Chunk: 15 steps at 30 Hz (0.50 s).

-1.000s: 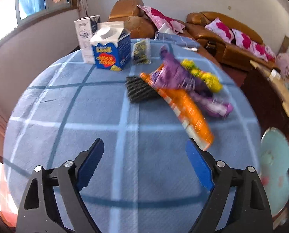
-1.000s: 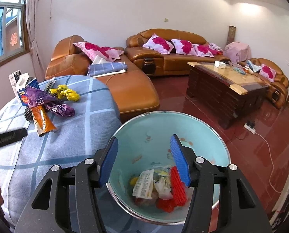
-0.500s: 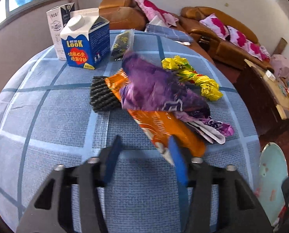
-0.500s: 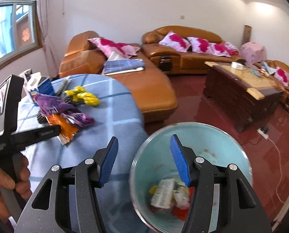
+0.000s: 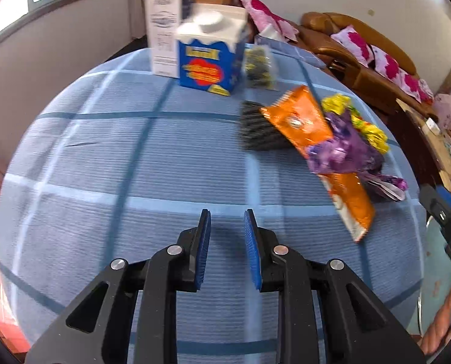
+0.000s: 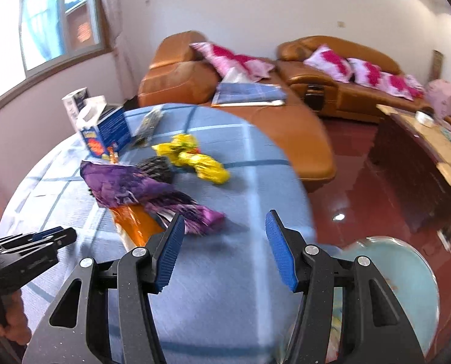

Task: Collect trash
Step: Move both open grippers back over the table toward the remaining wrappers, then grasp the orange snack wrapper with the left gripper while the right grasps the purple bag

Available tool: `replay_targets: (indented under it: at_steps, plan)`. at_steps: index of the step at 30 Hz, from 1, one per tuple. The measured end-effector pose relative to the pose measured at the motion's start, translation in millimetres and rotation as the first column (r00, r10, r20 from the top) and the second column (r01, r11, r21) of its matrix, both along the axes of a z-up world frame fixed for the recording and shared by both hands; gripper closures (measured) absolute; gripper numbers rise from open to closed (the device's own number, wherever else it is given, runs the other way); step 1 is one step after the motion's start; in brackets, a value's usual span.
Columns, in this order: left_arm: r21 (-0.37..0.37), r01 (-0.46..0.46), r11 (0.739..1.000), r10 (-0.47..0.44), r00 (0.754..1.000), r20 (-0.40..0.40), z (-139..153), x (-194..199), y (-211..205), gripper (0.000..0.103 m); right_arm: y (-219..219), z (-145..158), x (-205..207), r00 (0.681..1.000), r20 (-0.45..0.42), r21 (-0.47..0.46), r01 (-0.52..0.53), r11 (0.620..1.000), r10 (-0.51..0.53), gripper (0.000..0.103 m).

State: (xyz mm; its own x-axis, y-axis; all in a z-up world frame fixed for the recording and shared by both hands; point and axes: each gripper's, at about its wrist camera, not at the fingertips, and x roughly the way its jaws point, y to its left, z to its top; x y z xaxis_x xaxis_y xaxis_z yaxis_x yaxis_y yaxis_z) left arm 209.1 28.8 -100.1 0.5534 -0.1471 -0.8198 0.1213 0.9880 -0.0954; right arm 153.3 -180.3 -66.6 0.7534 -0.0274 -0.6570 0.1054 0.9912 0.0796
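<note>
Trash lies on the blue checked tablecloth (image 5: pixel 134 166): an orange wrapper (image 5: pixel 301 121), a crumpled purple wrapper (image 5: pixel 344 151) across it, a yellow wrapper (image 5: pixel 365 127) behind, and a black ridged piece (image 5: pixel 259 133). My left gripper (image 5: pixel 227 212) hovers over bare cloth left of the pile, shut with only a narrow slit and nothing between its pads. My right gripper (image 6: pixel 225 215) stands open and empty over the table's near right edge, its left fingertip just short of the purple wrapper (image 6: pixel 134 188). The left gripper (image 6: pixel 43 236) shows at the left of the right wrist view.
A blue milk carton (image 5: pixel 207 63), a white box (image 5: pixel 163 33) and a small clear packet (image 5: pixel 257 66) stand at the table's far side. A pale green bin (image 6: pixel 407 276) sits on the red floor by the table. Brown sofas and a wooden coffee table lie beyond.
My left gripper's jaws went from wide open to shut, empty, and it swung left of the wrappers. My right gripper moved from above the bin to over the table's edge.
</note>
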Motion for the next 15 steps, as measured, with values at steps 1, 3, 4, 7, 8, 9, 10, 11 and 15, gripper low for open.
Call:
replay_targets:
  at_steps: [1, 3, 4, 7, 8, 9, 10, 11, 15]
  plan:
    - [0.009, -0.010, 1.000, 0.010, 1.000, 0.007, 2, 0, 5, 0.079, 0, -2, 8, 1.000, -0.005, 0.014, -0.027, 1.000, 0.027, 0.047]
    - [0.027, -0.021, 0.999, 0.020, 1.000, 0.020, 5, -1, 10, 0.077, -1, -8, 30, 0.997, -0.037, 0.039, -0.067, 0.997, 0.069, 0.047]
    - [0.033, -0.026, 0.999, 0.025, 0.999, 0.026, 7, -2, 13, 0.077, -2, -13, 38, 0.995, -0.058, 0.049, -0.082, 0.995, 0.085, 0.047]
    - [0.030, -0.034, 0.999, 0.034, 0.999, 0.022, 9, -1, 18, 0.075, -2, -31, 61, 0.977, -0.147, 0.112, -0.136, 0.984, 0.151, 0.052]
    - [0.031, -0.038, 0.999, 0.038, 0.999, 0.022, 9, 0, 19, 0.073, -2, -35, 63, 0.971, -0.167, 0.138, -0.149, 0.979, 0.171, 0.057]
    - [0.032, -0.041, 0.999, 0.040, 0.999, 0.021, 9, 0, 19, 0.071, -1, -35, 60, 0.971, -0.164, 0.137, -0.151, 0.979, 0.173, 0.058]
    - [0.033, -0.043, 0.999, 0.042, 0.999, 0.018, 8, 1, 19, 0.071, 0, -34, 57, 0.972, -0.156, 0.124, -0.157, 0.980, 0.176, 0.061]
    - [0.032, -0.042, 0.999, 0.042, 0.999, 0.016, 8, 1, 18, 0.071, 2, -32, 52, 0.971, -0.151, 0.106, -0.168, 0.980, 0.183, 0.067]
    - [0.028, -0.026, 0.999, 0.026, 1.000, 0.018, 7, 0, 9, 0.071, -3, -17, 31, 0.979, -0.107, 0.140, -0.158, 0.977, 0.174, 0.095]
